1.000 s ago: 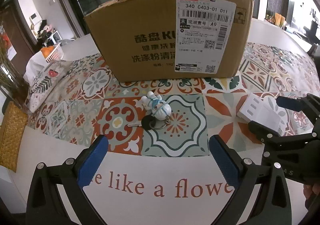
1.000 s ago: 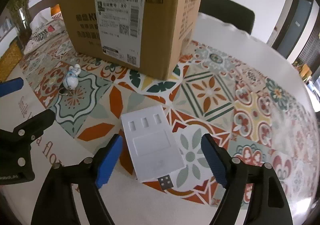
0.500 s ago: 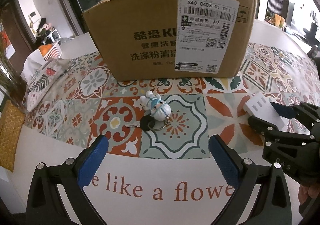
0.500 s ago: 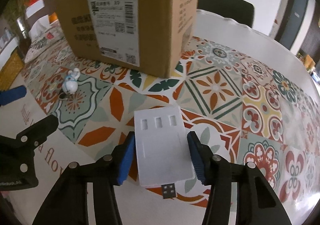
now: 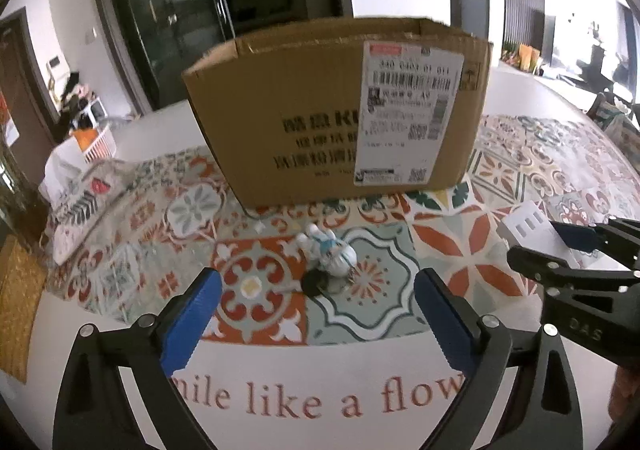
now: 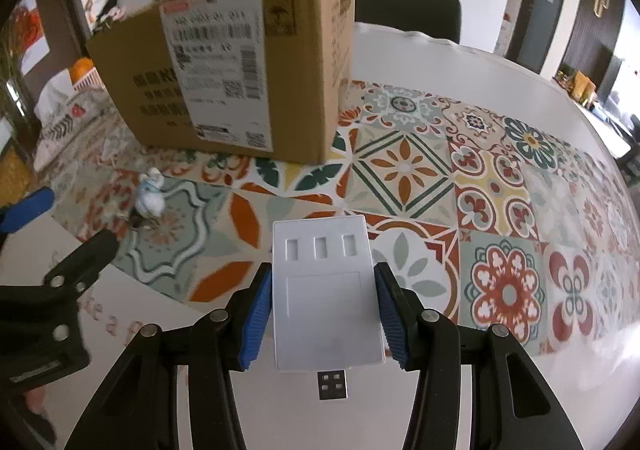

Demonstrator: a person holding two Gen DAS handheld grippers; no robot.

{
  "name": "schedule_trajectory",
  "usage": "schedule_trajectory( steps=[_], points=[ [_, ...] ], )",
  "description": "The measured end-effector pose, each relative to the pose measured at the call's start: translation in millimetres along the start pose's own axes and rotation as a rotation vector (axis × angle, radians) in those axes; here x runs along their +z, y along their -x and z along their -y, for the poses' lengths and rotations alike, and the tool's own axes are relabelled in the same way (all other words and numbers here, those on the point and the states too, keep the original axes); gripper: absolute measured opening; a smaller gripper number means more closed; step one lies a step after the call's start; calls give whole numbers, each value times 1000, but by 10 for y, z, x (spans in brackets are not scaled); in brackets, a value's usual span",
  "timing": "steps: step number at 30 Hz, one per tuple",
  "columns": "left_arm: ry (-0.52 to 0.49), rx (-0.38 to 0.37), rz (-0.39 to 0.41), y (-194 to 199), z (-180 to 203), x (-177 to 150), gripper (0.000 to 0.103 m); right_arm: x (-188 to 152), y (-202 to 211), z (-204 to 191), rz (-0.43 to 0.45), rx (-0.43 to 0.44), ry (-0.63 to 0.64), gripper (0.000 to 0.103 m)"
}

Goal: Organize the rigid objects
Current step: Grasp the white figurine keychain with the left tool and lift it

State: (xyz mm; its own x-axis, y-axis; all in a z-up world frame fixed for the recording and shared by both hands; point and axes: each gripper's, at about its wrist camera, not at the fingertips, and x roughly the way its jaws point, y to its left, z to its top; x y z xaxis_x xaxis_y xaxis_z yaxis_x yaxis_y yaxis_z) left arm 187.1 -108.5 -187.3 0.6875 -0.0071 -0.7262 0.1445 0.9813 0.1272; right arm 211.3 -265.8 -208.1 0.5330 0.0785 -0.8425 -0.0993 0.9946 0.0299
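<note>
The right claw [image 6: 323,314] is clamped on a white USB hub [image 6: 324,294], both blue pads pressed against its long sides, its plug pointing toward the bottom of the frame. The left claw [image 5: 316,316] is spread wide with its jaws closing, and nothing is held between them; a keychain lies on the cloth beyond the tips.

A large cardboard box [image 5: 336,110] is seen in the upper middle of the left view, standing on a patterned tablecloth [image 5: 500,178] that covers a white table [image 6: 460,62]. A white shipping label [image 5: 404,114] is stuck on the box's front right. The USB hub is at the lower centre of the right view, raised over the cloth. The small white-and-blue figurine keychain [image 5: 328,250] rests just in front of the box, at the centre of the left view.
</note>
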Motion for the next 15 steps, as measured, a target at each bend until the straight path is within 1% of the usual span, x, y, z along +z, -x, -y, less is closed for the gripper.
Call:
schedule_trajectory(
  steps=[3, 5, 7, 8, 9, 10, 12, 15],
  points=[
    [18, -18, 38, -5, -75, -10, 95, -15, 88, -100, 8, -7, -19, 50],
    [41, -33, 51, -45, -124, -21, 91, -26, 124, -157, 14, -17, -29, 50],
    [46, -42, 32, -149, -137, -17, 77, -32, 131, -197, 21, -36, -34, 50],
    [46, -45, 19, -194, -137, -18, 76, -28, 113, -207, 17, -49, -43, 50],
    [44, -51, -6, -264, -131, -20, 70, -29, 93, -201, 16, -57, -56, 50],
    [44, -56, -21, -313, -127, -24, 67, -28, 68, -188, 11, -59, -67, 50],
    [44, -66, -46, -410, -109, -37, 65, -28, 17, -170, -1, -56, -94, 50],
    [43, -63, -64, -501, -79, -50, 61, -35, -21, -178, -11, -61, -94, 50]
  ],
)
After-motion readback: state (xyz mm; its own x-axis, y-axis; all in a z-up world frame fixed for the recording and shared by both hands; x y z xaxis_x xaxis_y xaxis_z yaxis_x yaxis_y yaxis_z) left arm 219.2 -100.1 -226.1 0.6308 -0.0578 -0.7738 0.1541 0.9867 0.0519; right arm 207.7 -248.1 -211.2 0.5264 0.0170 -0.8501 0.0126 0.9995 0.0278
